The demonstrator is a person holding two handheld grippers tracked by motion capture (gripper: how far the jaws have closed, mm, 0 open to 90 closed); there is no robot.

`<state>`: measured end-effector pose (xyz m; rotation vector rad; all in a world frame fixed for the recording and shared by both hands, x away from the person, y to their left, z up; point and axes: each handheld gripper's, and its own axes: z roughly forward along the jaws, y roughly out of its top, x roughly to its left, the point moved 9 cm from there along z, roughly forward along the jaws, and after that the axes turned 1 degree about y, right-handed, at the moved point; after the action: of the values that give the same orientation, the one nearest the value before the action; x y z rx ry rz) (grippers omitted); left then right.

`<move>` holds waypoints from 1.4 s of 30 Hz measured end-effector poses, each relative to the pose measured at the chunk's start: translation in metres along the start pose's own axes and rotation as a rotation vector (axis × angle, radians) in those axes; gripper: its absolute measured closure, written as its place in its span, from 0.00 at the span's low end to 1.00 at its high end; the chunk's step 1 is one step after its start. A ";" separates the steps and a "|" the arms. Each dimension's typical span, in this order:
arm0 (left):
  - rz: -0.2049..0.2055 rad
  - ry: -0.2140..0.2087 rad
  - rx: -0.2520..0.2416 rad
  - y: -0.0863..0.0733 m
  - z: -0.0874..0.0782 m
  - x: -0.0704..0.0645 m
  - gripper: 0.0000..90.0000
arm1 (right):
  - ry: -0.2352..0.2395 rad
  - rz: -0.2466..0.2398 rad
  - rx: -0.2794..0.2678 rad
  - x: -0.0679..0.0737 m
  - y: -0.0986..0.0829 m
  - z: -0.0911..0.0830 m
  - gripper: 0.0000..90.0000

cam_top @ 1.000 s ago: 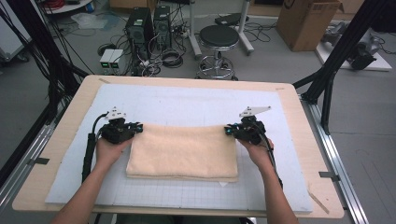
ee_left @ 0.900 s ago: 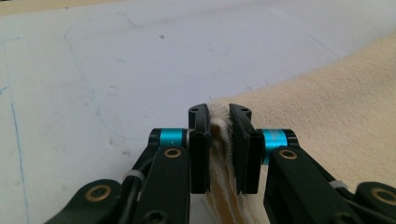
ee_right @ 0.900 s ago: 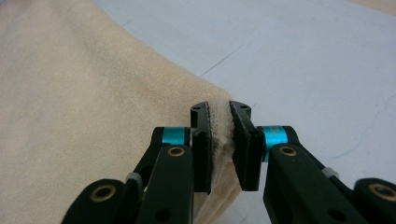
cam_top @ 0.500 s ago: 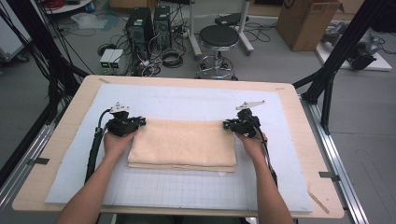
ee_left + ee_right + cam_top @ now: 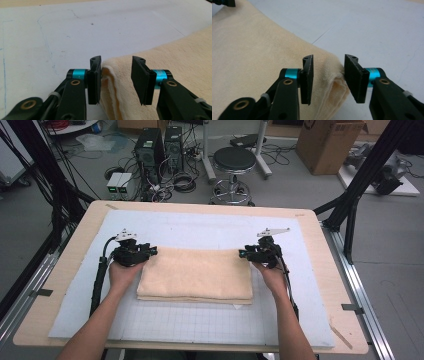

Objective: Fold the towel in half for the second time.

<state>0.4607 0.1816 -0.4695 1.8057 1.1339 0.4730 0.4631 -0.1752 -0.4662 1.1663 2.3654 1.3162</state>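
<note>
A cream folded towel (image 5: 195,275) lies flat in the middle of the white mat (image 5: 200,227). My left gripper (image 5: 149,252) rests at the towel's far left corner, my right gripper (image 5: 243,253) at its far right corner. In the left gripper view my left gripper (image 5: 116,75) stands open with the towel's folded corner (image 5: 112,72) between the jaws, against the left jaw. In the right gripper view my right gripper (image 5: 328,75) is open too, and the towel's layered corner (image 5: 332,75) sits loose between its jaws.
The mat covers a wooden table (image 5: 320,250) with bare edges. Behind the table on the floor are a round stool (image 5: 235,160), computer towers (image 5: 160,145), cables and a cardboard box (image 5: 325,140). Black frame struts (image 5: 350,205) rise at the right.
Both hands carried the towel's far edge a little farther from the person. The towel now lies shorter front to back, with its layers stacked evenly.
</note>
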 end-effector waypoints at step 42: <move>0.091 -0.105 -0.020 0.010 -0.033 -0.031 0.47 | -0.020 -0.014 -0.094 0.022 0.016 -0.023 0.16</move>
<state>0.4273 0.1699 -0.4400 1.8484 0.9754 0.4363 0.4452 -0.1691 -0.4357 1.1282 2.2675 1.3886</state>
